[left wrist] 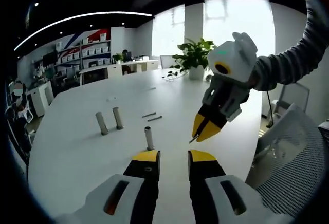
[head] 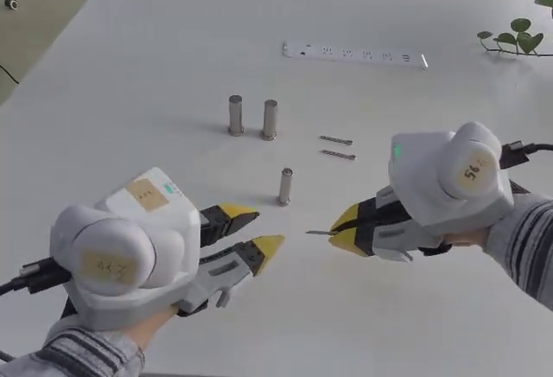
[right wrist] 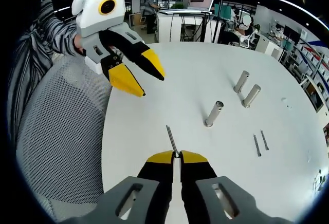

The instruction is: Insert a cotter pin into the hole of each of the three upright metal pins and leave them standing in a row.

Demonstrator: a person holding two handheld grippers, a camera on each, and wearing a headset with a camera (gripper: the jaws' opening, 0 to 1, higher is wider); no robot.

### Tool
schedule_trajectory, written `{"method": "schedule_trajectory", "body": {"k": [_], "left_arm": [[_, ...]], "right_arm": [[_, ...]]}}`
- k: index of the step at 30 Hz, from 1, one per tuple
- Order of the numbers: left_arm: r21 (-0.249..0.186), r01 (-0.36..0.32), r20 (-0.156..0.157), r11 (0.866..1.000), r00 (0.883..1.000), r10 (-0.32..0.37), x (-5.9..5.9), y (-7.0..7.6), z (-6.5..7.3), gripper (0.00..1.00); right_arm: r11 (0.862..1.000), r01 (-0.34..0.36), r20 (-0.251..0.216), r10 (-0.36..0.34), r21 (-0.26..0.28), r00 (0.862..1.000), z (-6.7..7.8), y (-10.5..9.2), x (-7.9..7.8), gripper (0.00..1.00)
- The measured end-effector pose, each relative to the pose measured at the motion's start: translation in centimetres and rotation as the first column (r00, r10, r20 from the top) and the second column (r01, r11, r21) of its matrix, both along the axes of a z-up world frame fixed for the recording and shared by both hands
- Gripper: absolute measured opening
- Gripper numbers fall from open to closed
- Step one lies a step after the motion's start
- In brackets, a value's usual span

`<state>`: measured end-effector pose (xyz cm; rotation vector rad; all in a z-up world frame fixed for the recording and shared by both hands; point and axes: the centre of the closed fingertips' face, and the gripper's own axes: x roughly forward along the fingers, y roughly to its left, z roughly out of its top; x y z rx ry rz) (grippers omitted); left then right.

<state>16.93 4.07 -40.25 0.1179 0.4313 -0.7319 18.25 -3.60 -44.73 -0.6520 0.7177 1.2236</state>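
Right gripper [head: 339,232] clamps cotter pin [head: 318,233], axis horizontal, tip pointing left; nearest pin [head: 285,186] stands ahead-left of tip. Left gripper [head: 251,228] released.

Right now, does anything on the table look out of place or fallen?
Nothing is tipped or looks damaged. One metal pin stands apart from the other two pins, so the three form no row. Two cotter pins lie flat nearby.

The right tool [right wrist: 176,154] pinched a cotter pin [right wrist: 171,139] between closed jaws. Three metal pins [right wrist: 213,113] stood on the white bench [right wrist: 154,116], two loose cotter pins [right wrist: 256,145] beside them. The left tool [right wrist: 149,82] hung agape.
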Motion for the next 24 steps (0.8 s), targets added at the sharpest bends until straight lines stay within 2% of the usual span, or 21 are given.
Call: {"method": "schedule_trajectory", "body": {"k": [2, 5, 8, 12, 17, 20, 22, 24], "left_arm": [[0.005, -0.004, -0.015, 1.000, 1.000, 0.005, 0.4, 0.0, -0.5, 0.19], [0.016, -0.024, -0.016, 1.000, 1.000, 0.025, 1.0, 0.1, -1.1, 0.19], [0.053, -0.039, -0.007, 0.998, 0.999, 0.040, 1.8, 0.2, -1.7, 0.21], [0.049, -0.068, -0.011, 0.996, 0.998, 0.068, 3.0, 0.2, -2.2, 0.21], [0.062, -0.096, -0.012, 0.993, 0.995, 0.097, 4.5, 0.2, -2.6, 0.21], [0.064, -0.114, -0.001, 0.991, 0.993, 0.114, 5.3, 0.0, -2.7, 0.21], [0.082, -0.119, 0.022, 0.990, 0.993, 0.118, 5.7, 0.0, -2.8, 0.21], [0.097, -0.117, 0.014, 0.988, 0.993, 0.116, 6.0, -0.2, -3.4, 0.21]], "right_arm": [[0.999, 0.025, 0.005, -0.025, -0.020, 1.000, -0.2, -0.3, 0.6, 0.00], [0.998, 0.058, 0.008, -0.058, -0.022, 0.998, -0.1, -0.4, 1.4, 0.00], [0.996, 0.087, 0.018, -0.086, -0.028, 0.996, 0.0, -0.3, 2.0, 0.00], [0.990, 0.138, 0.017, -0.137, -0.019, 0.990, 0.0, 0.1, 2.9, 0.00], [0.986, 0.163, 0.030, -0.162, -0.030, 0.986, -0.2, 0.5, 3.9, 0.00], [0.982, 0.187, 0.027, -0.187, -0.021, 0.982, -0.2, 0.9, 4.6, 0.00], [0.981, 0.195, 0.028, -0.194, -0.019, 0.981, -0.1, 1.1, 4.9, 0.00], [0.979, 0.201, 0.031, -0.200, -0.019, 0.979, -0.2, 1.1, 5.7, 0.00]]}}
